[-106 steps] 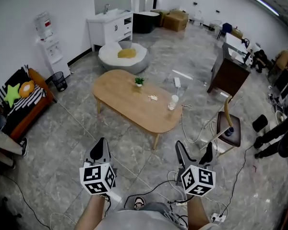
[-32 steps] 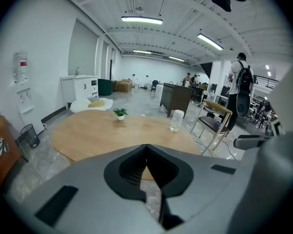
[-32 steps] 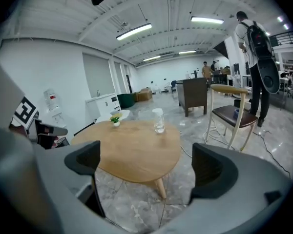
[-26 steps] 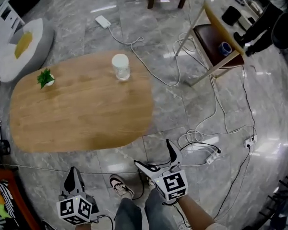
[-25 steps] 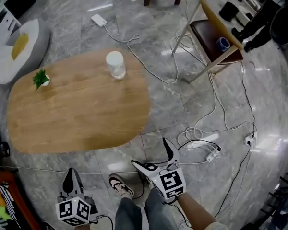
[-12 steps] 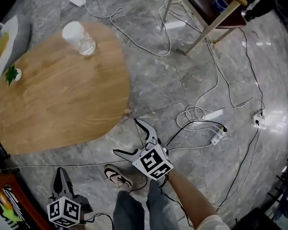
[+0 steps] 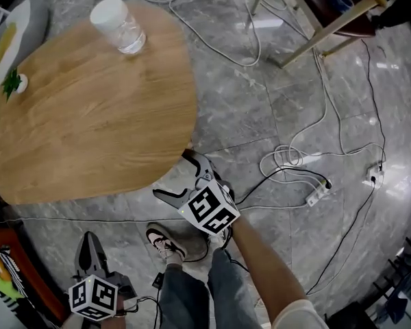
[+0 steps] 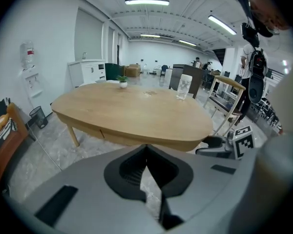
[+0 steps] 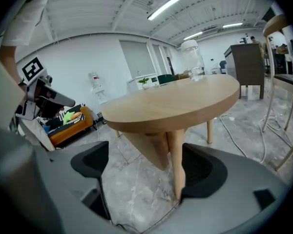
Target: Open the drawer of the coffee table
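Note:
The oval wooden coffee table [image 7: 89, 108] fills the upper left of the head view. Its apron shows a thin vertical seam [image 8: 99, 132] in the left gripper view; I see no handle. My right gripper [image 7: 175, 177] hangs just off the table's near rounded edge, pointing under it. Its jaws have just been closing but stand open with nothing pressed between them. A table leg [image 9: 178, 165] shows in the gap, close to the right finger. My left gripper [image 7: 89, 247] is low at the bottom left, well off the table, its jaws shut on nothing [image 8: 147, 162].
A water bottle [image 7: 120, 26] and a small plant [image 7: 14, 84] stand on the tabletop. Cables and a power strip [image 7: 316, 192] lie on the floor to the right. A wooden chair [image 7: 329, 16] stands top right, an orange sofa [image 7: 7, 286] bottom left. The person's shoe [image 7: 166, 242] is below the table.
The right gripper has come in toward the table's near edge and sunk lower, with its jaws a little narrower. The left gripper has dropped slightly at bottom left. The view has closed in on the table.

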Action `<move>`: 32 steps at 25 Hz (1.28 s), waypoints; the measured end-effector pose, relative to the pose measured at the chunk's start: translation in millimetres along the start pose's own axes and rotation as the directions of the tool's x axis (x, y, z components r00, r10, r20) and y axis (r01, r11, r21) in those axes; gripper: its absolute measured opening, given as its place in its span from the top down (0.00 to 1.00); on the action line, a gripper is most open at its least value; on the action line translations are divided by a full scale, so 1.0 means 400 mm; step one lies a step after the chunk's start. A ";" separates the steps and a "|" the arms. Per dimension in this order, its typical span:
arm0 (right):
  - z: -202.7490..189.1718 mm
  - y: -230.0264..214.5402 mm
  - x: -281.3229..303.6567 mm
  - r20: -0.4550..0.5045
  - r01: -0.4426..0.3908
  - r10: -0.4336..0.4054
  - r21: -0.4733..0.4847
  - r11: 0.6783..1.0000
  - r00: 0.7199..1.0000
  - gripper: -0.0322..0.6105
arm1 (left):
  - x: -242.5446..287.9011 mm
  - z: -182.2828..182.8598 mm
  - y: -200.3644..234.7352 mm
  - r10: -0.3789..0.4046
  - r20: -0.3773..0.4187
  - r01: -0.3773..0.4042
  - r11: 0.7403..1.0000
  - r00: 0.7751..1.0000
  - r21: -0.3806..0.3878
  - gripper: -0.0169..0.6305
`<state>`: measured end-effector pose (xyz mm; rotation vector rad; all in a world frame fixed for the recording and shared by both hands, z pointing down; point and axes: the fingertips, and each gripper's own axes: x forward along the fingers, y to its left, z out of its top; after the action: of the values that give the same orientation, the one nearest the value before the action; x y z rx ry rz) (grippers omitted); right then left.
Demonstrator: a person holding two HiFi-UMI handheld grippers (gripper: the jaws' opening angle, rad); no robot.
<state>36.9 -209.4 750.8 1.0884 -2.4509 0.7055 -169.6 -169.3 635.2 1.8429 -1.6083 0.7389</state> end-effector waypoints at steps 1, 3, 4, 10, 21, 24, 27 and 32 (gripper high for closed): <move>0.002 0.002 0.009 -0.001 -0.010 0.010 -0.005 1.000 1.000 0.22 | 0.003 -0.003 0.004 0.007 -0.002 -0.007 1.000 1.000 -0.004 0.99; 0.000 0.007 0.024 -0.006 -0.027 0.027 -0.012 1.000 1.000 0.23 | 0.009 -0.006 0.013 0.015 -0.004 -0.015 1.000 1.000 -0.010 0.99; -0.002 0.011 0.031 -0.009 -0.033 0.032 -0.014 0.999 0.999 0.25 | 0.013 -0.006 0.016 0.017 -0.005 -0.017 1.000 1.000 -0.013 0.99; -0.014 0.009 0.059 -0.017 -0.012 0.012 -0.015 1.000 1.000 0.39 | 0.031 -0.008 0.019 0.010 -0.007 -0.010 1.000 1.000 -0.016 0.99; -0.007 -0.038 0.063 -0.016 0.067 -0.068 -0.041 0.997 0.998 0.65 | 0.044 -0.022 0.038 0.007 -0.015 -0.007 0.999 1.000 -0.031 0.99; -0.012 -0.039 0.062 -0.022 0.059 -0.061 -0.070 0.996 0.998 0.65 | 0.048 -0.024 0.038 0.002 -0.014 -0.003 1.000 1.000 -0.030 0.99; -0.016 -0.038 0.060 -0.038 0.040 -0.044 -0.114 0.993 0.998 0.67 | 0.053 -0.025 0.038 -0.001 -0.011 0.001 0.999 1.000 -0.036 0.99; -0.016 -0.038 0.062 -0.075 0.001 -0.017 -0.207 0.978 0.997 0.72 | 0.059 -0.032 0.033 -0.003 -0.016 0.002 0.999 1.000 -0.049 0.99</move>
<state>33.7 -228.8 773.1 0.9740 -2.3899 0.4666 -180.5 -177.1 662.0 1.8000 -1.6003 0.7055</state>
